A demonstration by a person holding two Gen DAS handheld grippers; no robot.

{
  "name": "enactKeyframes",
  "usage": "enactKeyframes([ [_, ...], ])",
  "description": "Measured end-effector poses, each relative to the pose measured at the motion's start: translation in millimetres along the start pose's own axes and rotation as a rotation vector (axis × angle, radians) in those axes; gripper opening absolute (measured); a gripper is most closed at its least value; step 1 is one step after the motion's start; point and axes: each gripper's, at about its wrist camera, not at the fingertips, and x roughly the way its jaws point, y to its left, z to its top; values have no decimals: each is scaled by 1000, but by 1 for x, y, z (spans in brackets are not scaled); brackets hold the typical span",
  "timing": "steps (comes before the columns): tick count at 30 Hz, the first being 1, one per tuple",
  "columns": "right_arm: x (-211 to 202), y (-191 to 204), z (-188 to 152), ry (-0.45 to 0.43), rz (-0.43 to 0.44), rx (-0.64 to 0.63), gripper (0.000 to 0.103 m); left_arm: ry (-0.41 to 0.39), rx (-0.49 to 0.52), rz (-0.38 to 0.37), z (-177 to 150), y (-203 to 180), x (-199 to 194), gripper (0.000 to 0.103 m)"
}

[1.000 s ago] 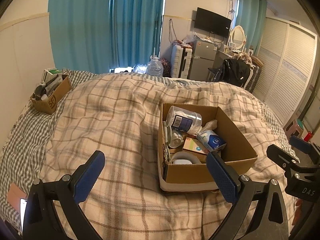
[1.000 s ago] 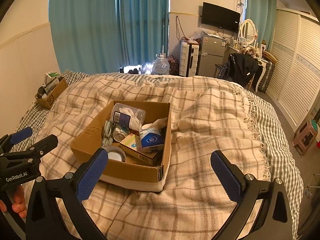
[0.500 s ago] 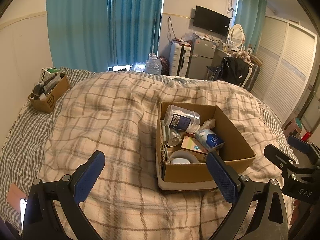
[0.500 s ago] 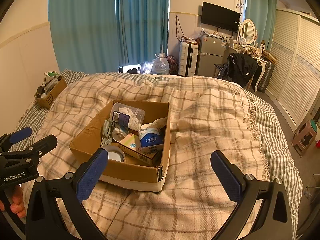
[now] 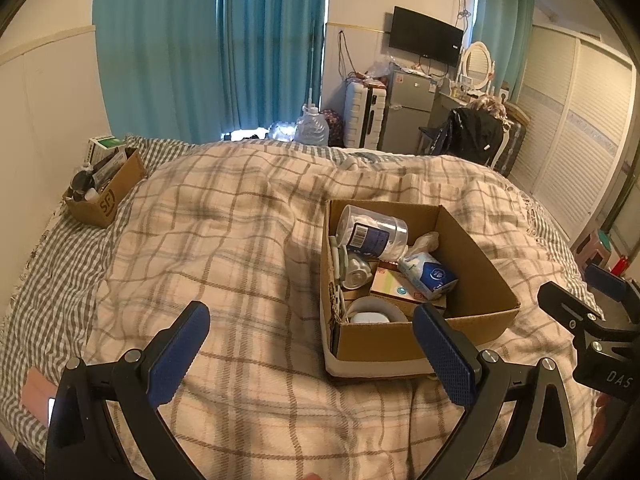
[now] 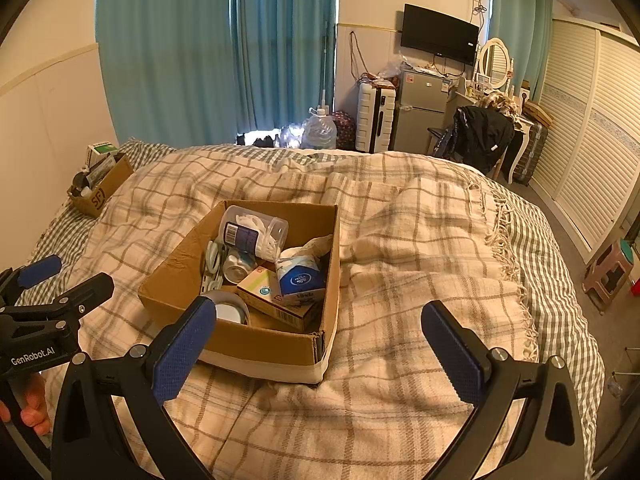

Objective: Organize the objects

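Cardboard is the weak point in the left wrist view: the open box (image 5: 416, 280) sits on a soft, rumpled plaid blanket (image 5: 224, 240), so pressing on one wall could tip it or slide it across the bed. The left hand-held gripper (image 5: 310, 354) hangs wide open and empty just short of the box's near-left corner. Inside, a clear jar (image 5: 374, 232) lies on its side on top of the heap and would likely roll if anything beneath it is pulled. A blue-and-white tissue pack (image 5: 428, 274) leans on a pale carton (image 5: 394, 286); soft packs squash and slip under a narrow pinch. A roll of tape (image 5: 370, 314) sits in the near corner. Readable here: "SF" on the small brown box (image 5: 106, 196) by the wall, and "DAS" on the right hand-held gripper (image 5: 600, 320) at the edge.

From the right wrist view, the right hand-held gripper (image 6: 316, 334) is likewise spread wide, holding nothing, near the box (image 6: 256, 344), whose near-right corner looks torn and might give if gripped there. The tissue pack (image 6: 300, 280) carries a word that may be "Vinda", though it is too small to be sure. "GenRobot.AI" reads clearly on the left hand-held gripper (image 6: 44, 292).
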Motion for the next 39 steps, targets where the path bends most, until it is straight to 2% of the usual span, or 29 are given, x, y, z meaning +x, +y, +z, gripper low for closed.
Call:
enactKeyframes([
  [39,6,4,-4,15,-1,-7,102,-1,-9,-7,-3,2,2,103],
])
